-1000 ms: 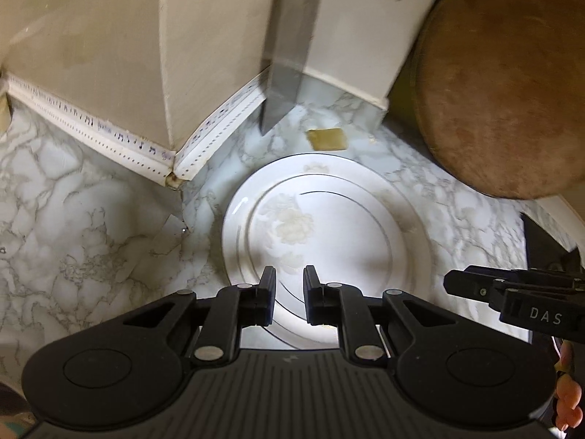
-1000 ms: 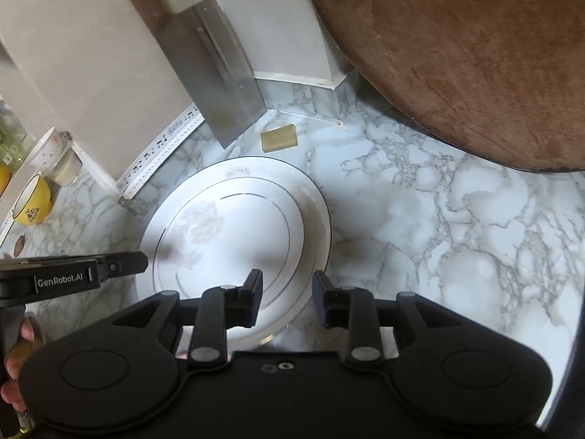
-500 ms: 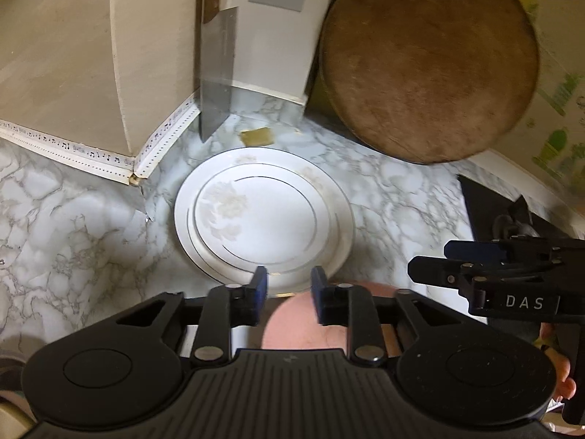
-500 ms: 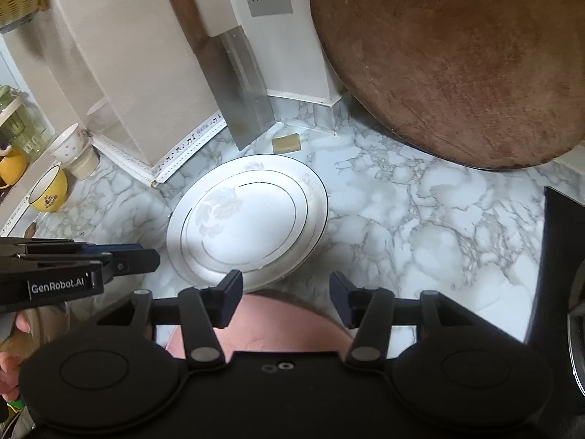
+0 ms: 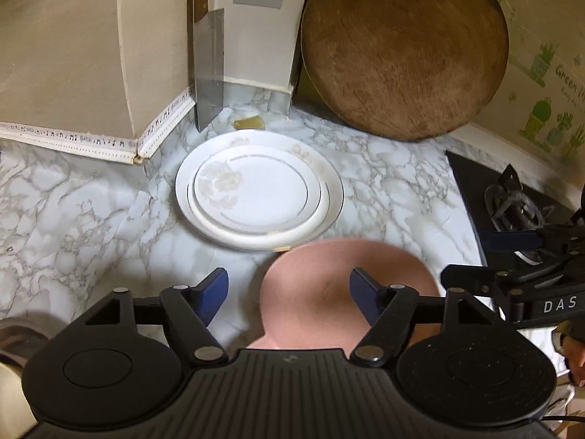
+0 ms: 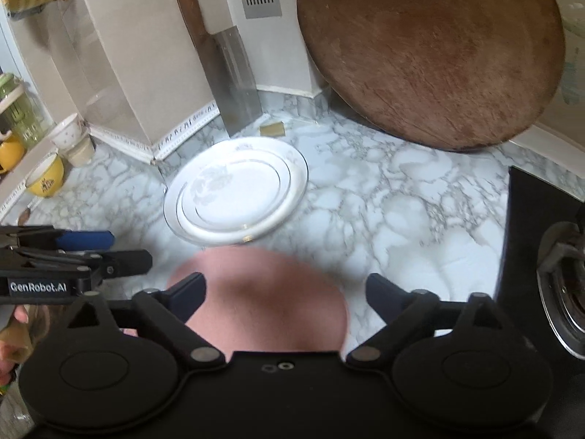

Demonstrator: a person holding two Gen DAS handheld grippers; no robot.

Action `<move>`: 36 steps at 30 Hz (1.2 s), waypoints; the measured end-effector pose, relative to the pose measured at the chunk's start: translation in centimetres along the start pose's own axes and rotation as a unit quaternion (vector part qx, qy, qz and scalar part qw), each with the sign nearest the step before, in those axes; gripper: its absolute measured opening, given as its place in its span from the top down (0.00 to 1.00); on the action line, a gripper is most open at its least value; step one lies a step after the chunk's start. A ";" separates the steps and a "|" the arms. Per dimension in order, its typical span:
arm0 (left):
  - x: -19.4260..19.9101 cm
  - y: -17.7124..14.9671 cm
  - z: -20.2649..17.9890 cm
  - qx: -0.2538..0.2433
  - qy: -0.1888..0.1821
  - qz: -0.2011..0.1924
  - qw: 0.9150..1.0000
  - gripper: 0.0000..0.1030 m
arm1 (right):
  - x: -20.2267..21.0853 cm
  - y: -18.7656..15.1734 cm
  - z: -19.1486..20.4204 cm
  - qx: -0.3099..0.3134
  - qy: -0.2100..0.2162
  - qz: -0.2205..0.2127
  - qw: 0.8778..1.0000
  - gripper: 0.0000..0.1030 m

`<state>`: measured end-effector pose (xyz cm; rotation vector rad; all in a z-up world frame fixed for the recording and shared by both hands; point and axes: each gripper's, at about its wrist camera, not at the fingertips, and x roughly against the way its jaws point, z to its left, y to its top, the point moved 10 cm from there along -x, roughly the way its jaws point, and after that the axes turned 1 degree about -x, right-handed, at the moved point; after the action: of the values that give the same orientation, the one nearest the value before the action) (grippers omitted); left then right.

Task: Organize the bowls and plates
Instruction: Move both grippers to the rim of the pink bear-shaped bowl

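Two white plates with gold rims lie stacked, the smaller white plate [image 5: 256, 190] [image 6: 237, 186] on the larger white plate [image 5: 329, 212] [image 6: 292, 183], on the marble counter [image 5: 73, 212] near the wall corner. Closer to me lies a blurred pink dish [image 5: 314, 292] [image 6: 263, 292]. My left gripper [image 5: 289, 285] hovers above its left part, jaws opening, pads clear of it. My right gripper [image 6: 285, 289] hangs over it too, jaws opening wide, touching nothing. Each gripper shows in the other's view, the right gripper [image 5: 512, 281] at the right and the left gripper [image 6: 91, 252] at the left.
A round wooden cutting board [image 5: 402, 47] [image 6: 431, 55] and a cleaver [image 5: 208, 73] [image 6: 234, 80] lean on the back wall. A black gas stove [image 5: 512, 205] [image 6: 548, 256] borders the right. Cups [image 6: 45, 179] stand at the far left. A small tan scrap [image 5: 250, 122] lies behind the plates.
Both grippers have pulled back from the white plates and opened from nearly shut. The plates stay stacked on the counter. The pink dish has come into view under the fingers.
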<state>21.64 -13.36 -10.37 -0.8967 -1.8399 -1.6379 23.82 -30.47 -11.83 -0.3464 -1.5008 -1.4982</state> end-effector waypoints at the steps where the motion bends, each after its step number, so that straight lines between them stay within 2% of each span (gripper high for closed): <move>1: -0.1 -0.4 0.1 0.001 0.001 0.003 1.000 0.29 | 0.0 -0.5 -0.2 0.002 -0.007 0.002 1.000 0.03; 12: -1.8 -4.9 1.3 0.008 0.018 0.052 0.998 0.29 | -0.4 -6.1 -3.0 -0.047 -0.025 0.038 0.998 0.06; 20: -2.8 -6.7 2.4 0.004 0.054 0.062 0.997 0.29 | -1.3 -8.7 -4.5 -0.067 -0.043 0.063 0.995 0.19; 27: -3.5 -7.8 3.2 0.007 0.066 0.074 0.995 0.31 | -2.3 -10.1 -5.0 -0.078 -0.044 0.084 0.992 0.30; 32: -3.7 -8.2 3.2 0.011 0.064 0.080 0.995 0.39 | -2.6 -10.7 -4.8 -0.083 -0.039 0.093 0.991 0.42; 34: -3.7 -8.3 3.1 0.012 0.061 0.083 0.995 0.55 | -2.7 -10.9 -4.7 -0.083 -0.039 0.095 0.991 0.46; 36: -3.8 -8.4 3.1 0.015 0.060 0.088 0.994 0.60 | -2.7 -10.9 -4.6 -0.082 -0.038 0.096 0.991 0.50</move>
<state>17.92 -11.22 -19.13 -0.9012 -1.6510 -1.5183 18.79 -35.69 -21.52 -0.6348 -1.3633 -1.4712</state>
